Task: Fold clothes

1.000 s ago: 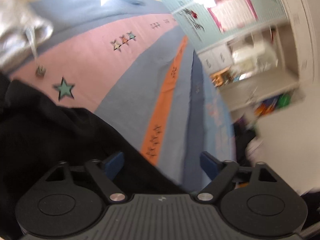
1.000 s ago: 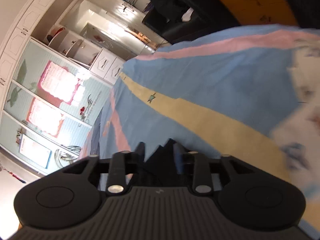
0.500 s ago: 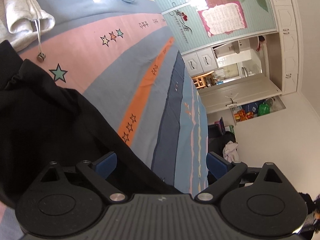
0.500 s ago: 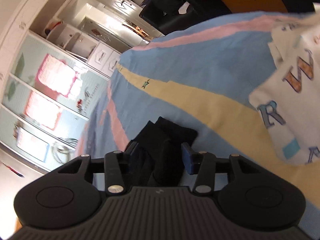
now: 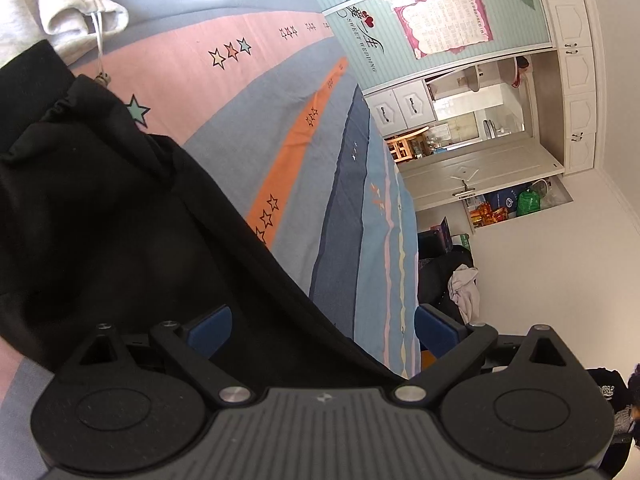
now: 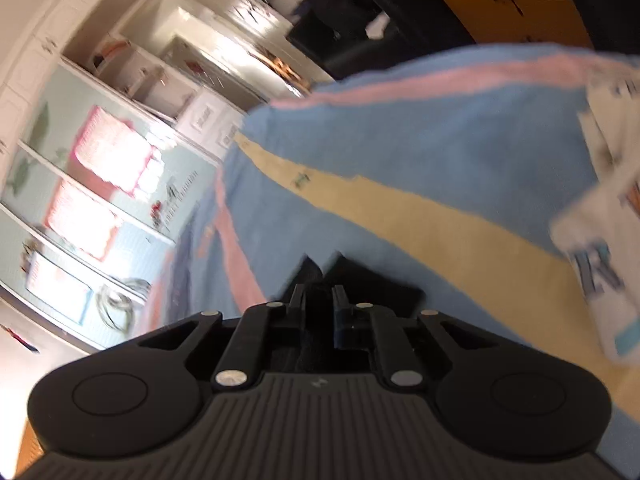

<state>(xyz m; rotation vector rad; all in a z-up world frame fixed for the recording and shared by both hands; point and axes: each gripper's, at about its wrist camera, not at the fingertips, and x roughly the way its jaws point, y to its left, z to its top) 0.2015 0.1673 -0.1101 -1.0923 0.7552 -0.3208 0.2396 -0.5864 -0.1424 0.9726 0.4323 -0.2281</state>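
Observation:
A black garment (image 5: pixel 100 220) lies spread over the striped bedsheet (image 5: pixel 280 92) and fills the left half of the left wrist view. My left gripper (image 5: pixel 322 320) stands wide open just above it, its left pad over the cloth and its right pad past the cloth's edge, gripping nothing. In the right wrist view another part of the black garment (image 6: pixel 372 284) sits on the sheet (image 6: pixel 440 152). The jaws of my right gripper (image 6: pixel 320 300) are closing and pinch a fold of that cloth. The picture there is blurred.
A grey hooded top with a drawstring (image 5: pixel 48 4) lies at the far left of the bed. A white garment with printed letters (image 6: pixel 600 240) lies at the right. Beyond the bed stand a wardrobe (image 5: pixel 440 20), a door (image 5: pixel 472 176) and a dark chair with clothes (image 5: pixel 448 272).
The right jaws came together on the black cloth that lay between them. The left gripper's jaws spread a little wider and it shifted along the garment's edge.

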